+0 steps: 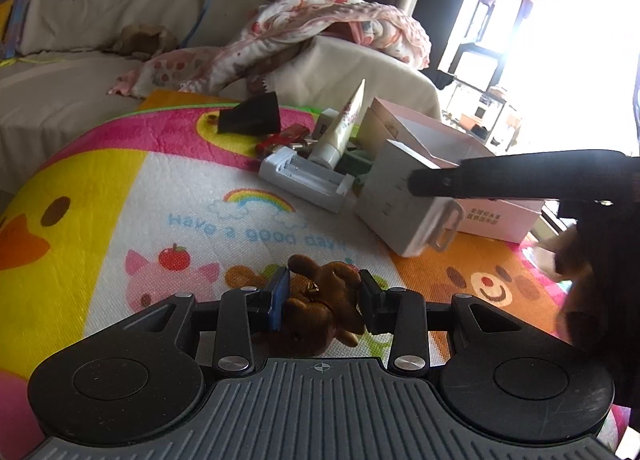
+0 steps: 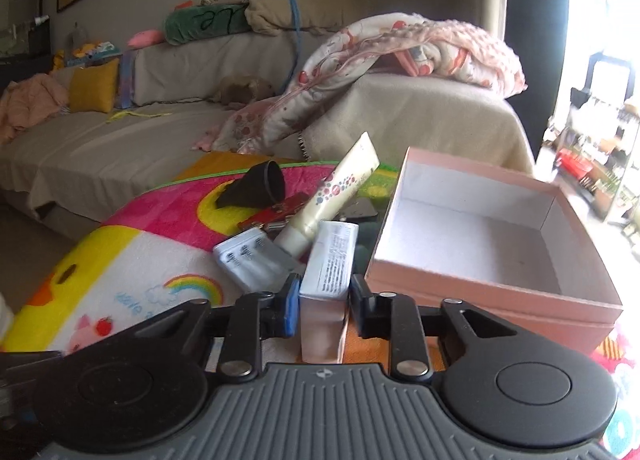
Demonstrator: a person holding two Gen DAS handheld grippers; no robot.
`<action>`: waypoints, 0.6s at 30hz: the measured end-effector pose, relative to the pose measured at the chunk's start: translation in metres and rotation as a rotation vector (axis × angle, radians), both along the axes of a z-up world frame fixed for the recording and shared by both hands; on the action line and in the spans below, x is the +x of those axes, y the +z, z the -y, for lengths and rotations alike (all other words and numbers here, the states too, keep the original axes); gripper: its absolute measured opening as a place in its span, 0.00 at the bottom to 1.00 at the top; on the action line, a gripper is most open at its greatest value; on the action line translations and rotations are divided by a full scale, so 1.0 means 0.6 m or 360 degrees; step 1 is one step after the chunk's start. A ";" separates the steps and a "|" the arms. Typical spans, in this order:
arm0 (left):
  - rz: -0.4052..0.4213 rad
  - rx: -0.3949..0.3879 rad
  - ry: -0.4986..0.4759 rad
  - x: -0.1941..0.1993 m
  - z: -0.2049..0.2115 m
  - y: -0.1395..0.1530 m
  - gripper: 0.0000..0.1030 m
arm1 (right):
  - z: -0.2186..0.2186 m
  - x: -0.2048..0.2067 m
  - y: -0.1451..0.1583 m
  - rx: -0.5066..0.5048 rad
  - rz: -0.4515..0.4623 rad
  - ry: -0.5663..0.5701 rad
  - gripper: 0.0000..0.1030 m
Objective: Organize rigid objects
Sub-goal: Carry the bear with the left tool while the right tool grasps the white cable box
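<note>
While a beige sofa (image 2: 120, 148) with a pink-patterned blanket (image 2: 400, 56) draped over its arm fills the background ahead of both tools, a colourful cartoon play mat (image 1: 120, 188) printed with a duck, a rainbow and a pig spreads beneath them. Just to the right of the right gripper (image 2: 324, 300) and slightly beyond it sits a pink cardboard box (image 2: 492, 292), lid off, its white inside showing. That gripper is clenched on a white rectangular carton (image 2: 328, 280) with small printed text down one face, pinched upright between the blue-padded finger (image 2: 292, 306) and the black one; in the left wrist view the same carton (image 1: 396, 200) appears ahead and to the right, close against the box (image 1: 500, 220). Beyond the carton, a loose pile lies on the mat: a white battery charger (image 2: 248, 260), a cream tube (image 2: 336, 196) with coloured dots leaning tilted over it, a black funnel-shaped piece (image 2: 260, 184) farther back, and a red flat item (image 2: 276, 212) partly hidden under the tube. The left gripper (image 1: 324, 296) is clamped on a small brown plush toy (image 1: 320, 300), which carries a tiny bell and hangs between the fingers, low over the mat's white centre.
</note>
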State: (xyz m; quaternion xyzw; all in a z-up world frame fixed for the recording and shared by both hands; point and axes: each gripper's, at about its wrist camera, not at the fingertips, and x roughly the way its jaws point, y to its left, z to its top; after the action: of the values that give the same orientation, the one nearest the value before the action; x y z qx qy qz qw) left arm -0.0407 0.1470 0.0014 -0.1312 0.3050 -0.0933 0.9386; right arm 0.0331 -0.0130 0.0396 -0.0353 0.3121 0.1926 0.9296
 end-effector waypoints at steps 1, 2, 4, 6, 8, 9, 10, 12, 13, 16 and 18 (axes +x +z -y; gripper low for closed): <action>0.0000 -0.0005 0.0000 0.000 -0.001 0.000 0.40 | 0.022 -0.007 0.006 0.0079 -0.0062 0.0028 0.23; -0.0001 -0.0009 0.0001 0.000 -0.002 0.000 0.40 | 0.046 -0.016 0.010 0.0152 -0.0115 0.0046 0.23; -0.0001 -0.0014 0.0002 0.000 -0.002 0.000 0.40 | 0.097 -0.033 0.015 0.0252 -0.0193 0.0033 0.22; -0.0002 -0.0013 0.0002 0.000 -0.002 0.000 0.40 | 0.152 -0.048 0.013 0.0331 -0.0280 -0.0010 0.22; -0.0002 -0.0012 0.0002 0.000 -0.002 0.000 0.40 | 0.202 -0.060 0.004 0.0389 -0.0379 -0.0029 0.23; -0.0001 -0.0012 0.0002 0.000 -0.002 0.000 0.40 | 0.222 -0.069 -0.001 0.0393 -0.0391 -0.0045 0.25; -0.0002 -0.0008 0.0003 0.000 -0.001 0.000 0.40 | 0.236 -0.082 -0.006 0.0369 -0.0365 -0.0069 0.30; -0.0002 0.0003 0.0003 0.000 0.000 0.000 0.40 | 0.248 -0.109 -0.010 0.0240 -0.0246 -0.0108 0.58; -0.0002 0.0013 0.0004 0.000 0.001 0.000 0.40 | 0.248 -0.123 -0.011 0.0174 -0.0155 -0.0122 0.73; -0.0002 0.0056 0.0004 0.001 0.007 0.001 0.40 | 0.228 -0.149 -0.014 0.0017 0.0078 -0.0122 0.80; -0.0001 0.0094 0.0006 0.000 0.012 0.002 0.40 | 0.208 -0.148 -0.021 -0.0063 0.0135 -0.0077 0.81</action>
State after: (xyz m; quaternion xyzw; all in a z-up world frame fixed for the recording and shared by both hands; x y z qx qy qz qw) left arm -0.0405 0.1396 0.0024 -0.1042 0.3078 -0.0824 0.9421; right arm -0.0558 -0.1377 0.0272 -0.0543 0.2769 0.1621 0.9456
